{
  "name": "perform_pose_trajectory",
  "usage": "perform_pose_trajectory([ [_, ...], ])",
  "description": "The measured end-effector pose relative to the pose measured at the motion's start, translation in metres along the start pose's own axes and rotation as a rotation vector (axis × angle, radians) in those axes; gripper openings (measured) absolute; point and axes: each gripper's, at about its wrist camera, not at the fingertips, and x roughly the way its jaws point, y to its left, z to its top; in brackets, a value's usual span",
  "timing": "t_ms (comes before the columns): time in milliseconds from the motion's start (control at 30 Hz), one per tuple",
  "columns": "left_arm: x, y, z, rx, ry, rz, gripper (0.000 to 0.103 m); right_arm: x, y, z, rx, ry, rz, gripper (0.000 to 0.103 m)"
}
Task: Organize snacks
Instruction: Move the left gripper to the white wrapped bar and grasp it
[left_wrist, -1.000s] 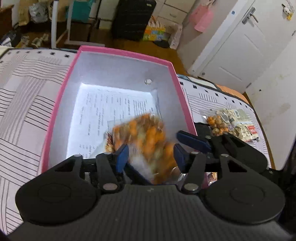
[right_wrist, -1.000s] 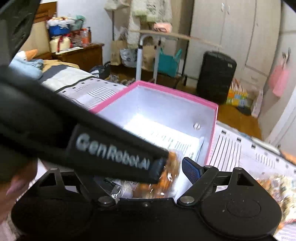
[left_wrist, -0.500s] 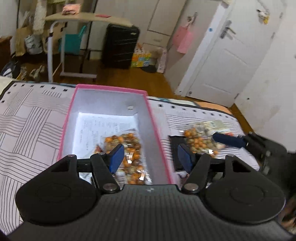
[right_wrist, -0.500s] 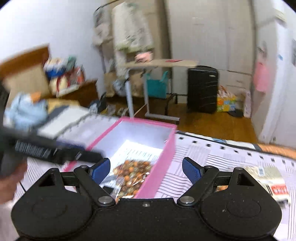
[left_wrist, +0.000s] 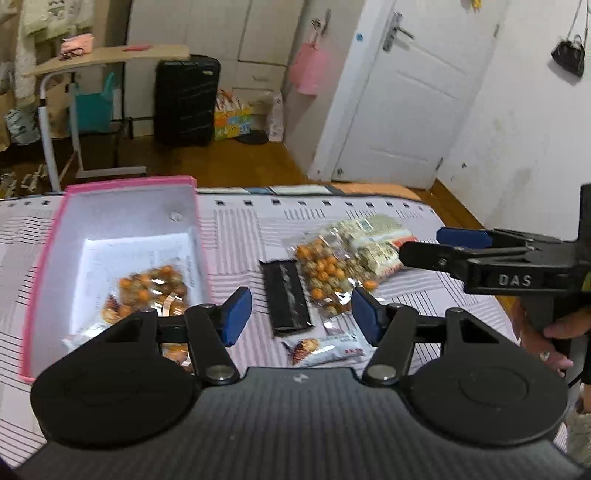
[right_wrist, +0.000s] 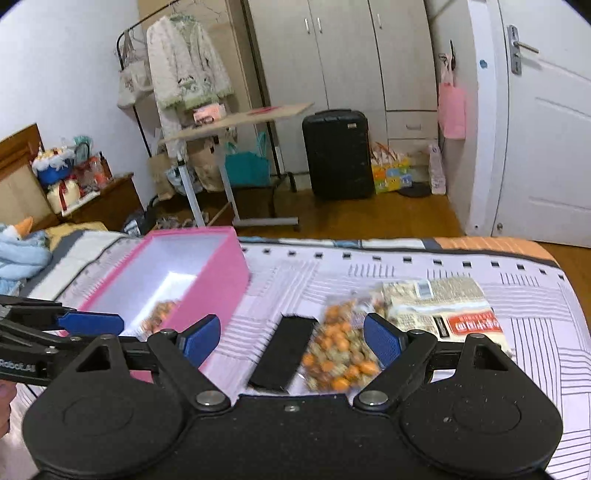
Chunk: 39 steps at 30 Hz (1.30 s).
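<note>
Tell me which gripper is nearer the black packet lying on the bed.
Left. The left gripper hangs just above the black packet, which lies ahead between its empty, closing jaws. The right gripper is off to its right, over the pale noodle packs.

I was in a bedroom at home: I saw a bed (right_wrist: 406, 273), tall cupboards (right_wrist: 340, 51), a suitcase (right_wrist: 338, 151) and a hanging coat (right_wrist: 184, 66).
</note>
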Motion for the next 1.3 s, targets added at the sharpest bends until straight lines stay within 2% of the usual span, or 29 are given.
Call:
perform_pose_trajectory([
  [167,0.035,-0.012,-0.018,-0.033,0.058,0.0,0.05,0.02,0.001,-0.036,-0.1,0.094,0.051,0.085],
  [300,0.067,-0.007,-0.031,-0.119,0.108,-0.001,0.048,0.043,0.006,-0.066,-0.179,0.177,0.088,0.081],
  [367,0.084,-0.005,-0.037,-0.16,0.134,0.01,0.048,0.057,0.008,-0.078,-0.192,0.208,0.075,0.081],
  [600,0.135,-0.008,-0.059,-0.243,0.195,0.074,0.048,0.085,0.01,-0.101,-0.164,0.179,0.051,0.082],
  [733,0.155,0.003,-0.068,-0.313,0.214,0.089,0.053,0.093,0.016,-0.108,-0.188,0.168,0.031,0.082],
  [867,0.161,0.015,-0.076,-0.405,0.197,0.016,0.052,0.096,0.021,-0.112,-0.173,0.163,0.015,0.081],
  [933,0.162,0.016,-0.076,-0.408,0.195,-0.006,0.051,0.096,0.024,-0.113,-0.167,0.156,-0.012,0.076],
  [1067,0.161,0.009,-0.076,-0.37,0.203,-0.009,0.049,0.091,0.027,-0.111,-0.126,0.15,-0.045,0.074],
  [1200,0.152,-0.001,-0.075,-0.365,0.235,-0.019,0.049,0.077,0.032,-0.103,-0.104,0.16,-0.04,0.079],
  [1300,0.138,-0.006,-0.072,-0.359,0.237,-0.029,0.053,0.059,0.042,-0.095,-0.125,0.144,-0.027,0.085],
])
